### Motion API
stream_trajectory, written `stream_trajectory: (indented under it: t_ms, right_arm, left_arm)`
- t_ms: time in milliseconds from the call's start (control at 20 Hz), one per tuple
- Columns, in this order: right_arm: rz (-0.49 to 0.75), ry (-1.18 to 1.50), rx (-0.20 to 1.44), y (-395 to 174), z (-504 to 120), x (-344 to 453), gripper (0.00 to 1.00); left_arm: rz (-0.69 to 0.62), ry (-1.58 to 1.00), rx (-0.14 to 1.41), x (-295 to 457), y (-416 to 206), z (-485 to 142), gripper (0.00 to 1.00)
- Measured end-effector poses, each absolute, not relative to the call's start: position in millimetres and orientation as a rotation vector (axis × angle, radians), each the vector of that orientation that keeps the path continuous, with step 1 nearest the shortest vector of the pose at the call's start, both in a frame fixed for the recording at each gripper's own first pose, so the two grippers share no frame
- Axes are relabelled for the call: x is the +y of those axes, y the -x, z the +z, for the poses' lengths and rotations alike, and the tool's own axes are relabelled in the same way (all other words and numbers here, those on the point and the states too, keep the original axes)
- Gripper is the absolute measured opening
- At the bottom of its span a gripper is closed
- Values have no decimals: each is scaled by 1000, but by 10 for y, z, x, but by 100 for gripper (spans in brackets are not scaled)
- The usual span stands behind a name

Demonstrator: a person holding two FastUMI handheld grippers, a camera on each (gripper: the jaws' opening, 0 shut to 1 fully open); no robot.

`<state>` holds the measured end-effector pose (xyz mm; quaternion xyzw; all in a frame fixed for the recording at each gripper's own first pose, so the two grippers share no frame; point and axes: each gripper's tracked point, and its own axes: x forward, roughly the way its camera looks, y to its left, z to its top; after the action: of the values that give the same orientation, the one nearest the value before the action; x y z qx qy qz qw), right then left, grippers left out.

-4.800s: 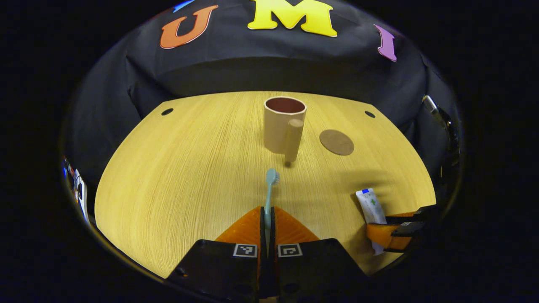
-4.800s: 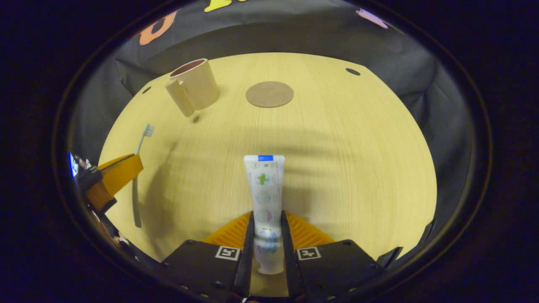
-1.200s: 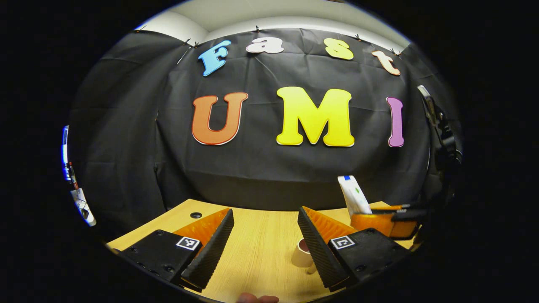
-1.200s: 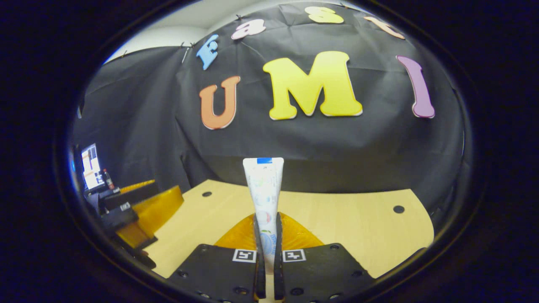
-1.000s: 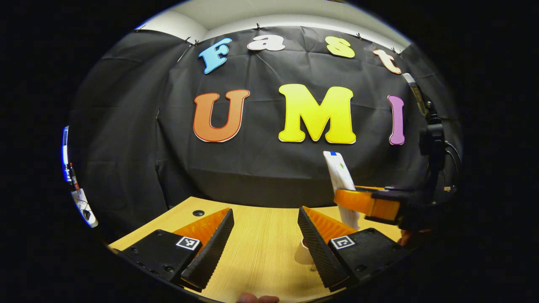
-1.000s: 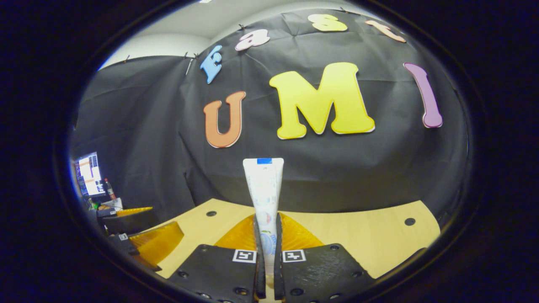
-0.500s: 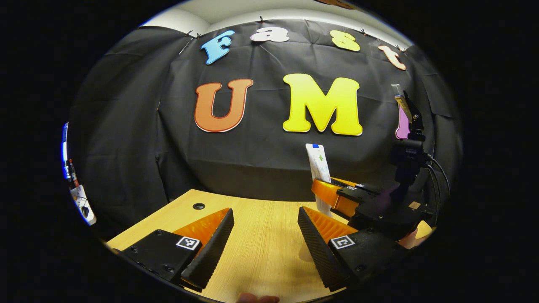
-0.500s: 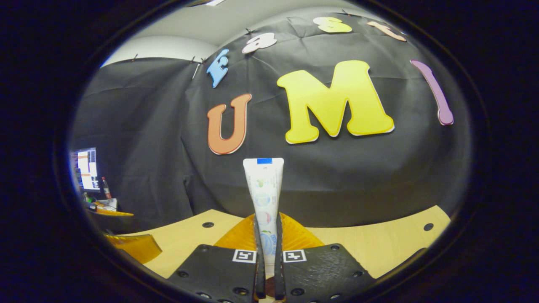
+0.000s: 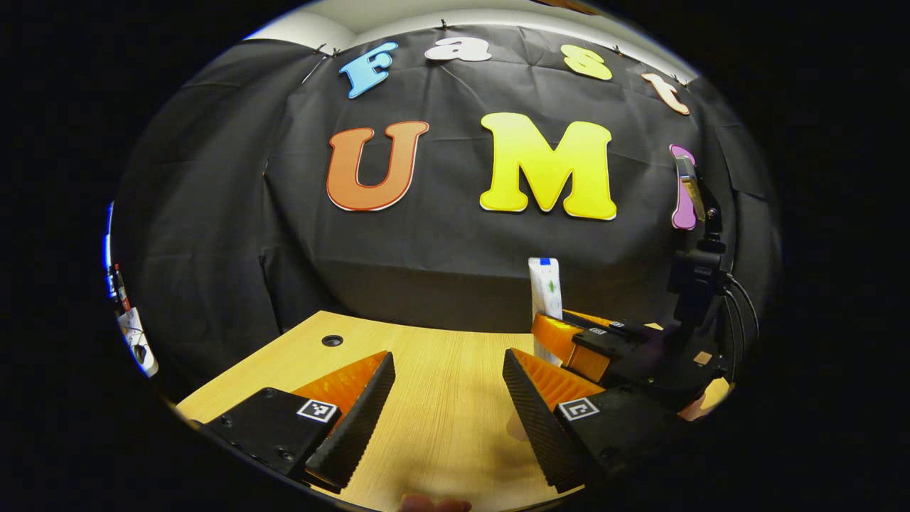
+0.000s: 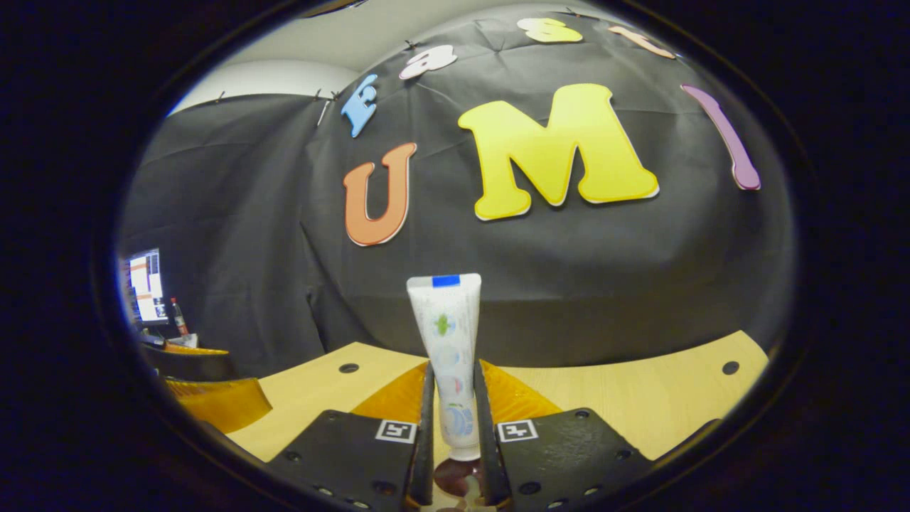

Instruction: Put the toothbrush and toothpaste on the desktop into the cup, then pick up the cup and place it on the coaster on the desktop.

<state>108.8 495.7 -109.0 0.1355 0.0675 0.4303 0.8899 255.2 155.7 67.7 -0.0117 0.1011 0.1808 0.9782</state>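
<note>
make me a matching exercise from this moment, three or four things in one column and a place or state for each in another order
Things:
1. left gripper
2. right gripper
3. toothpaste
4. table

States:
a. standing upright, blue stripe on top
b. fingers spread wide with nothing between them
c. pale wood with a round hole near its far edge
d. fingers close on either side of a tube

Pairs: 1-b, 2-d, 3-a, 4-c
</note>
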Motion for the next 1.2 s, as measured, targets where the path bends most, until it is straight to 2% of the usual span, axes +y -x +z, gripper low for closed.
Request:
stream_trajectory:
  t_ms: [150, 200, 250, 350, 400, 700, 850, 950, 1100, 1200]
  right_arm:
    - [896, -289, 137, -1038, -1095, 4916, 37]
    - [896, -287, 130, -1021, -1051, 4875, 47]
    - [891, -287, 125, -996, -1037, 4818, 52]
    - [879, -288, 128, -987, -1043, 4744, 58]
    - [875, -288, 137, -974, -1053, 4708, 53]
    - [863, -263, 140, -912, -827, 4536, 53]
    - [859, -248, 156, -899, -726, 4529, 64]
    - [854, -225, 189, -911, -681, 4523, 63]
    - [849, -155, 231, -949, -547, 4512, 73]
    - [860, -118, 254, -962, -424, 4560, 76]
  left_arm:
    - [362, 22, 205, 1558, -2545, 680, 96]
    - [361, 25, 206, 1565, -2558, 674, 96]
    - [361, 30, 207, 1558, -2568, 660, 96]
    - [359, 43, 206, 1521, -2570, 637, 96]
    - [358, 49, 207, 1509, -2562, 662, 96]
    - [375, 69, 167, 1509, -2507, 814, 96]
    - [382, 54, 149, 1534, -2466, 892, 96]
    - [388, 53, 141, 1549, -2415, 933, 96]
    - [394, 69, 121, 1560, -2332, 1041, 96]
    - [408, 74, 101, 1612, -2264, 1145, 96]
